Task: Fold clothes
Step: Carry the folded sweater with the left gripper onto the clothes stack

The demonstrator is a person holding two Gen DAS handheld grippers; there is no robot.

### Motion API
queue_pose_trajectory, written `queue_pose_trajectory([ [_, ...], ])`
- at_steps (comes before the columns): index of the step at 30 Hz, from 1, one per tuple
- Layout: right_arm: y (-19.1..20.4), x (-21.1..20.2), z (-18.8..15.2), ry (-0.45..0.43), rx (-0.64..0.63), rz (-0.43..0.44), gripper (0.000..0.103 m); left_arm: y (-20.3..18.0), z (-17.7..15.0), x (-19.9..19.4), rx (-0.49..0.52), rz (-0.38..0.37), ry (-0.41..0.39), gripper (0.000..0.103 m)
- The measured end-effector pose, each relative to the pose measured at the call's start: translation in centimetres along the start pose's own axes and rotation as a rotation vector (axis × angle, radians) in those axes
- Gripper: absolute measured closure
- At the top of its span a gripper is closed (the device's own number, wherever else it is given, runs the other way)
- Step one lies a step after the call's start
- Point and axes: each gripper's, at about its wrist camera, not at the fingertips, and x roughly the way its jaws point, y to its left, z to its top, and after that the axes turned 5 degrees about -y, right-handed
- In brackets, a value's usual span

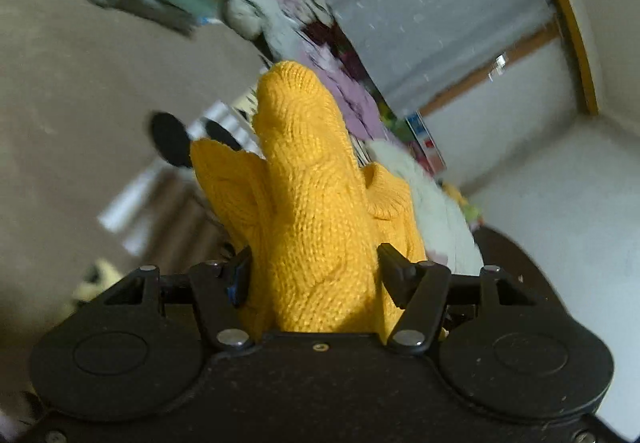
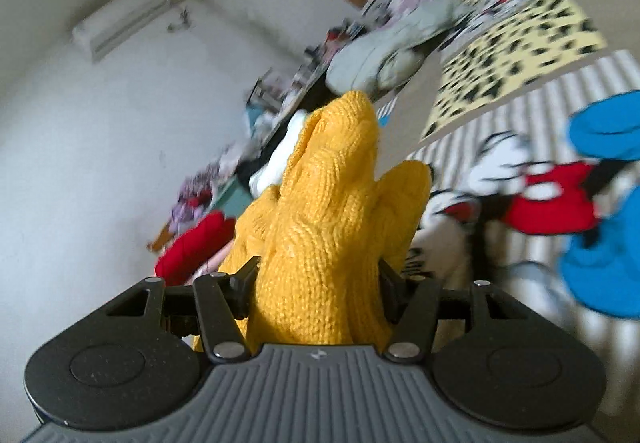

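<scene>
Yellow cable-knit sweater (image 1: 312, 211) fills both views, bunched upward toward 12 o'clock — the left gripper (image 1: 314, 275) is clamped tight on one fold. The right gripper (image 2: 320, 279) pinches another fold (image 2: 332, 211); blurred clothes (image 2: 400, 55) lie at 1 o'clock.

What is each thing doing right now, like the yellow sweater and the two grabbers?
Yellow knit sweater: lifted, bunched, pinched by both grippers.
Left gripper: shut on the sweater.
Right gripper: shut on the sweater.
Red garment: lying crumpled by the wall.
Pale green garment: lying in a heap.
Cartoon-print bedspread: spread flat underneath.
</scene>
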Motion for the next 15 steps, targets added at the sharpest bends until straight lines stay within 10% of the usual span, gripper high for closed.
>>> queue_pose_trajectory([
  [15, 10.5, 21.0, 9.6, 0.063, -0.112, 0.277, 0.044, 1.5, 17.1, -1.0, -0.016, -0.059, -0.458, 0.041],
])
